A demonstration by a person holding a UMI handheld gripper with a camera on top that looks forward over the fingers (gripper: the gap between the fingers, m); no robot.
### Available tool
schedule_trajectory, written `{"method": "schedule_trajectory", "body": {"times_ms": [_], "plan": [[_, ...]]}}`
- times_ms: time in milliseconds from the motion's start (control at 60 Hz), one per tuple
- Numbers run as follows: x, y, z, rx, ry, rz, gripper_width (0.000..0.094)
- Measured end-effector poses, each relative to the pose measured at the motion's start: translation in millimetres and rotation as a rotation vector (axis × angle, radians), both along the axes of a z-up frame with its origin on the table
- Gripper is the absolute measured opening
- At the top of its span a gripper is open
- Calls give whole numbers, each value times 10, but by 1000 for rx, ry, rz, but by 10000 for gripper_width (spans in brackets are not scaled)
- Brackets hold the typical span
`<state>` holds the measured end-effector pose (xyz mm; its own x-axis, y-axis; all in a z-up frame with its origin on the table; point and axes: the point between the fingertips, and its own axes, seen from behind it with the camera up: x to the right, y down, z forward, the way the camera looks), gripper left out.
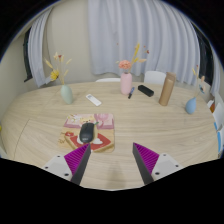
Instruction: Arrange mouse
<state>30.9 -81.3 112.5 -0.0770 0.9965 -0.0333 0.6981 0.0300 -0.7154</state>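
Fingers [112,163] spread wide, holding nothing, hovering over near desk [40,115] edge. Black mouse [87,132] resting on patterned mat [100,124] just ahead of left finger, apparently lined up for pickup.

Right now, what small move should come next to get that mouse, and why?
Probably ease the hand-held gripper forward and slightly left. Its fingers stand open with nothing between them, and the black mouse lies just ahead of them, on a colourful mat on the wooden table.
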Motion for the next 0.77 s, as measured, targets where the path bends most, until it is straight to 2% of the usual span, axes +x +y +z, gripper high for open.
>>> {"method": "schedule_trajectory", "body": {"times_ms": [183,367,767], "plan": [[952,655,248,4,-13,-18,860],[1620,1259,233,24,-29,-116,858],[2137,1633,300,17,-10,-102,858]]}}
